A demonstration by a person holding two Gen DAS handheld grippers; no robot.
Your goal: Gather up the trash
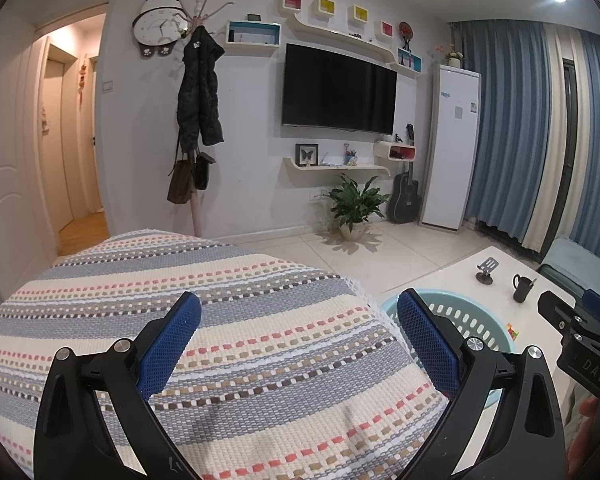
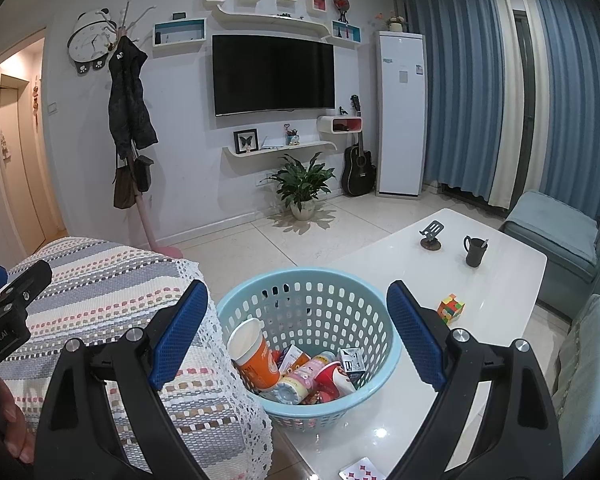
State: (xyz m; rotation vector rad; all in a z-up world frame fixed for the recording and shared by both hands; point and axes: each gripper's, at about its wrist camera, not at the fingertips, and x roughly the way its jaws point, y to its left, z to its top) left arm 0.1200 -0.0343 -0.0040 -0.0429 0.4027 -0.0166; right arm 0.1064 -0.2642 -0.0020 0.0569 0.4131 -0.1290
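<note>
A light blue perforated basket (image 2: 312,300) stands on the near end of the white coffee table (image 2: 500,280). Inside lie an orange paper cup (image 2: 254,356), a pink-labelled can (image 2: 300,380), a red cup (image 2: 336,380) and small cartons. My right gripper (image 2: 298,320) hovers above the basket, jaws wide open, nothing between them. My left gripper (image 1: 298,328) is open and empty above the striped woven cover (image 1: 220,340); the basket's rim (image 1: 452,304) shows past its right finger. Each gripper's edge appears in the other's view.
On the table sit a colour cube (image 2: 451,307), a black mug (image 2: 475,251), a small phone stand (image 2: 431,236) and a patterned card (image 2: 360,471). A grey sofa (image 2: 560,240) is at right. A potted plant (image 2: 303,188), guitar, coat rack and TV line the far wall.
</note>
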